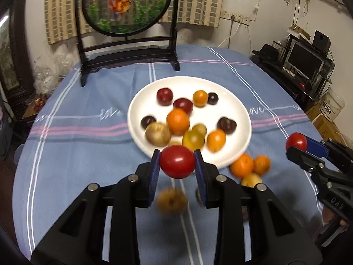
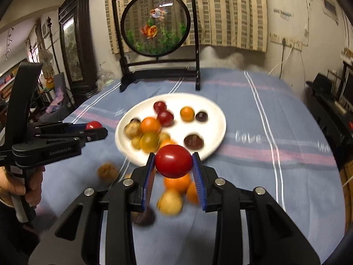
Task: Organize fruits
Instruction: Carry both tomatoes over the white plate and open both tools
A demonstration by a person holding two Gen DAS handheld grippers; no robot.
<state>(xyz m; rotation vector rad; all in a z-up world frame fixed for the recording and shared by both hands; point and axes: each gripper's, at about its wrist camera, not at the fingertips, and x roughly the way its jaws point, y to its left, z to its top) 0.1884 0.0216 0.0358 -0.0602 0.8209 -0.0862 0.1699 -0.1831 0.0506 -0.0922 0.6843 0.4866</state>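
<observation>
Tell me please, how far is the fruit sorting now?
Done: many fruits lie on the white plate. In hand: the left gripper and right gripper each hold a red tomato. Left: oranges and a brown fruit lie on the tablecloth.

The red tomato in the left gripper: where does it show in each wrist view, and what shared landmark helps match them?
Left wrist view: the left gripper's red tomato sits low centre, clamped between the blue pads.
Right wrist view: the same tomato peeks out at the left edge, in the left gripper seen side-on.
Shared landmark: the white plate of fruit beyond both.
</observation>
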